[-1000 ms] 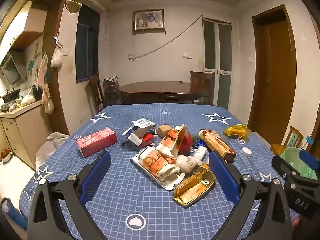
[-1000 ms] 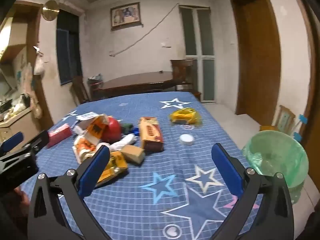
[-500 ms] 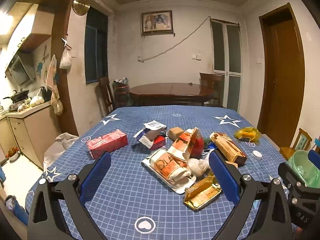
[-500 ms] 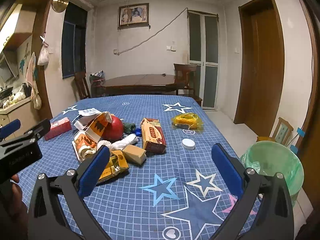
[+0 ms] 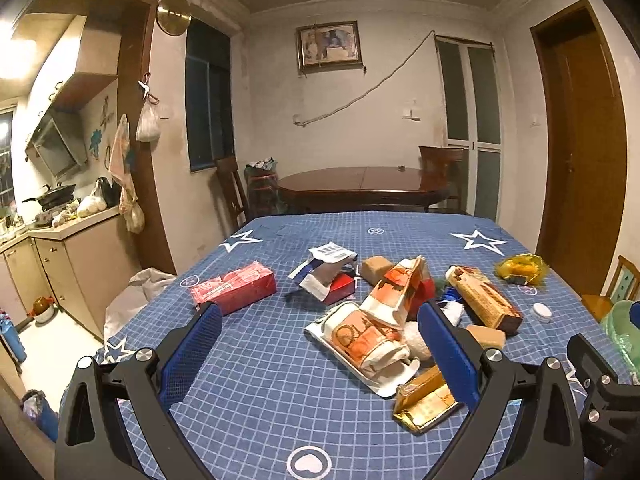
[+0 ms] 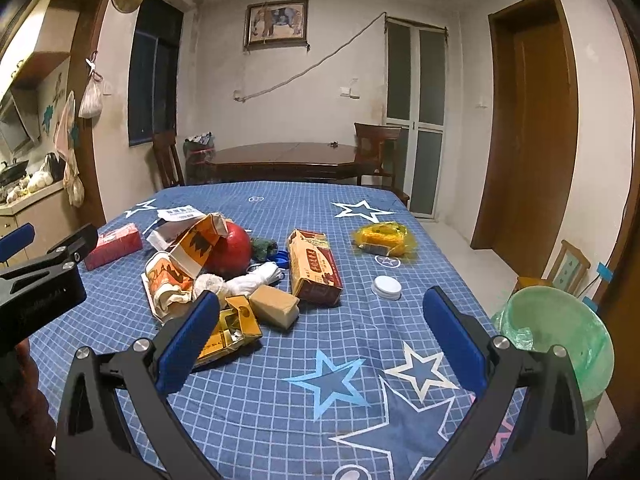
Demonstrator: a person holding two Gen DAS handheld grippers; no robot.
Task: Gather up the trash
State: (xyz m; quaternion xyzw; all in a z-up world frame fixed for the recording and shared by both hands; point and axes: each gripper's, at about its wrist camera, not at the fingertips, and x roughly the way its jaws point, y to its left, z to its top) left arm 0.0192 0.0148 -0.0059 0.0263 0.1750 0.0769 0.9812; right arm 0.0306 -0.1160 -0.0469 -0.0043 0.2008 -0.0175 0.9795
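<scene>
Trash heaped mid-table [image 6: 280,380], both hand-held grippers empty
Left hand-held gripper [image 5: 320,344] and right hand-held gripper [image 6: 320,332] gape; one green-lined bin [image 6: 560,344] beside the table's right edge.

Bare desk [image 6: 320,360] lies open between the right jaws; between the left jaws, an orange-printed wrapper [image 5: 372,332] and gold box [image 5: 424,404] block the right side.

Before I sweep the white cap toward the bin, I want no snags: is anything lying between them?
Nothing visible does. The white cap lies apart from the pile, with only bare blue tablecloth between it and the green-lined bin beyond the table's edge.
</scene>
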